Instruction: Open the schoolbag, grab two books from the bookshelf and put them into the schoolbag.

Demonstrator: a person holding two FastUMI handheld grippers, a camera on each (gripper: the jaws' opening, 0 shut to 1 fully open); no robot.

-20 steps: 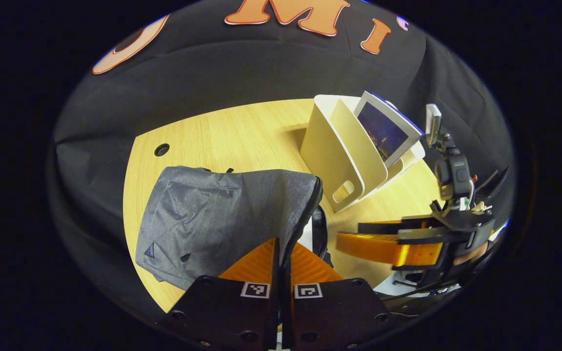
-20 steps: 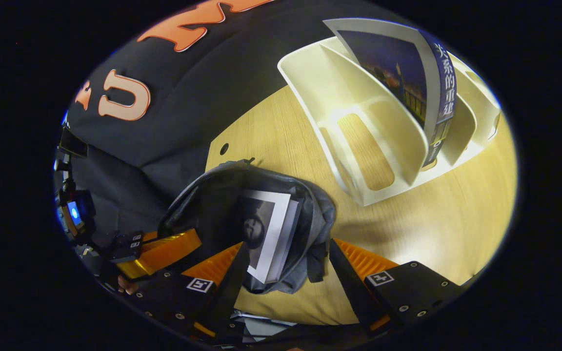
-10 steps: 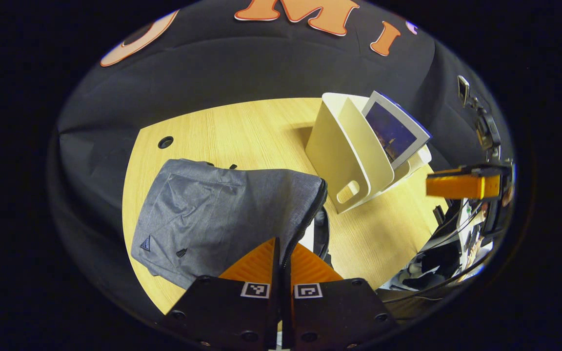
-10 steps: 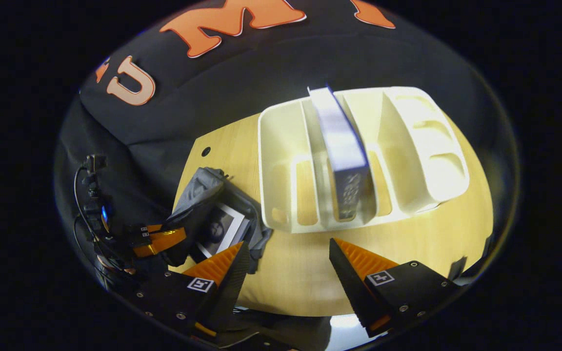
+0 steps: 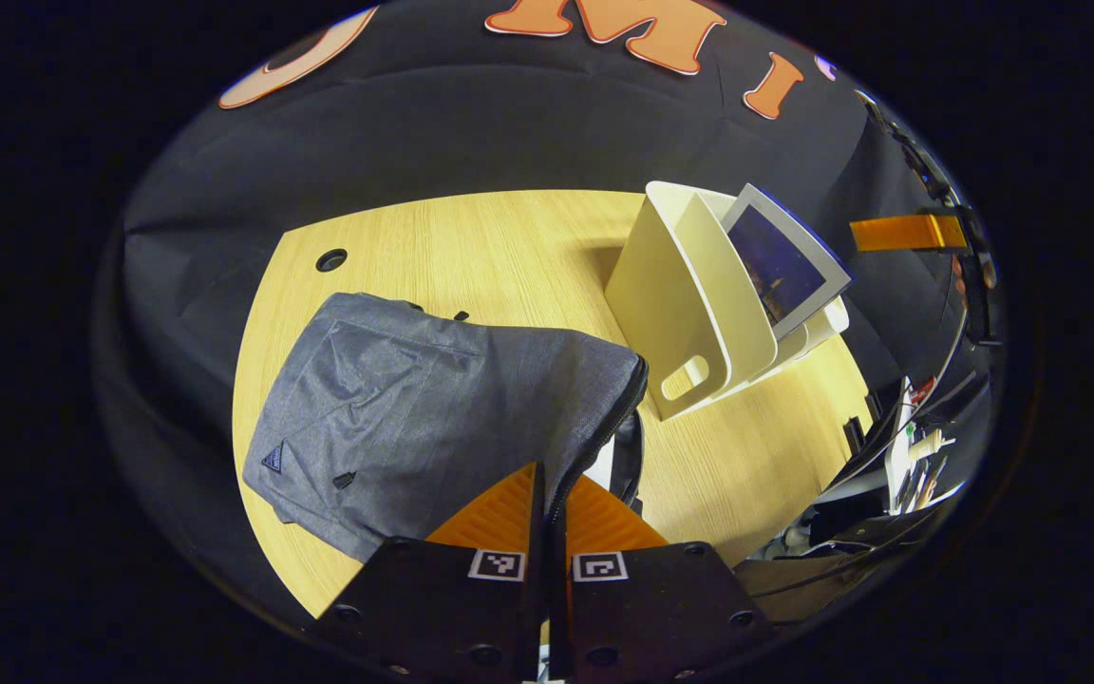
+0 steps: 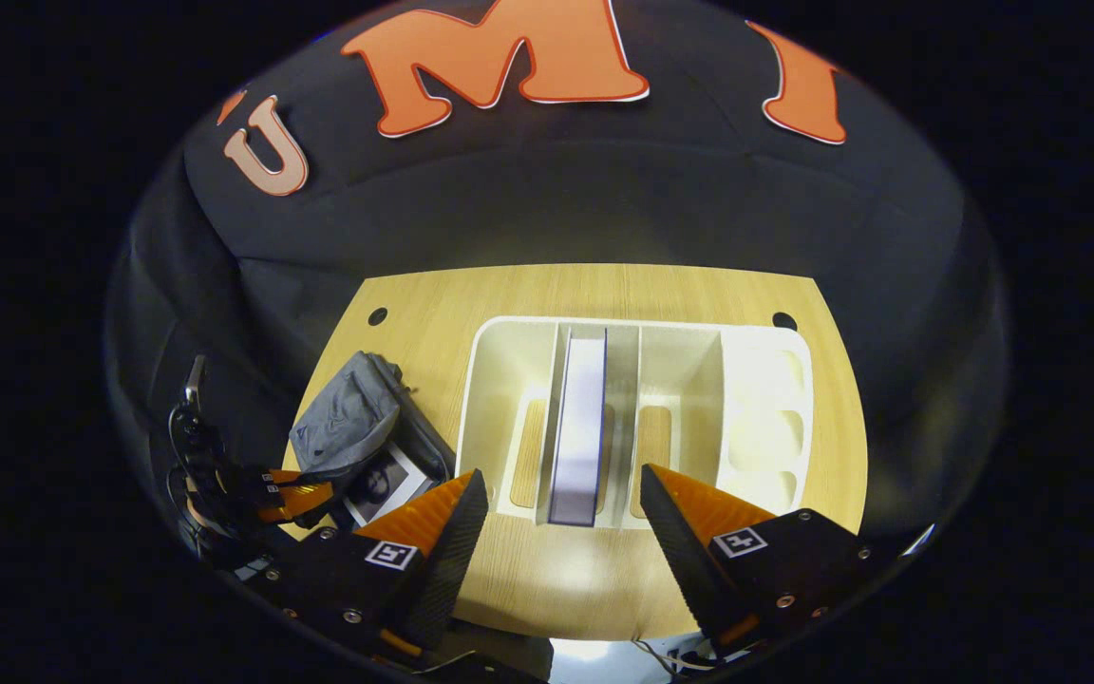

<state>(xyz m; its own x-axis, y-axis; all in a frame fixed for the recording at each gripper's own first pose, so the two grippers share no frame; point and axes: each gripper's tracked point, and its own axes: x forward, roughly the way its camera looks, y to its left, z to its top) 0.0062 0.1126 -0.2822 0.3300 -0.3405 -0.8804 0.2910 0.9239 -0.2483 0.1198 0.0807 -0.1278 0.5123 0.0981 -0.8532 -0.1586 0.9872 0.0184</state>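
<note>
The grey schoolbag (image 5: 414, 408) lies on the wooden table (image 5: 509, 247), its zipped edge lifted, and my left gripper (image 5: 547, 489) is shut on that edge. From the right gripper view the schoolbag (image 6: 348, 427) gapes open with a black-and-white book (image 6: 381, 480) inside, the left gripper (image 6: 291, 494) holding its flap. A cream bookshelf (image 6: 765, 399) stands ahead with one book (image 6: 580, 427) upright in a slot, spine up. My right gripper (image 6: 561, 480) is open, above and in front of that book, its fingers to either side. In the left gripper view the book (image 5: 784, 266) leans in the bookshelf (image 5: 689, 304).
The table has cable holes near its far corners (image 6: 377, 315) (image 6: 783, 321). The shelf's other slots (image 6: 670, 380) hold nothing. Cables and clutter (image 5: 898, 456) lie beyond the table's right edge in the left gripper view, where the right gripper (image 5: 908, 233) shows above the shelf.
My right gripper has swung away from the schoolbag, risen and turned to face the bookshelf, now lined up with the upright book. The left gripper keeps its hold on the bag.
</note>
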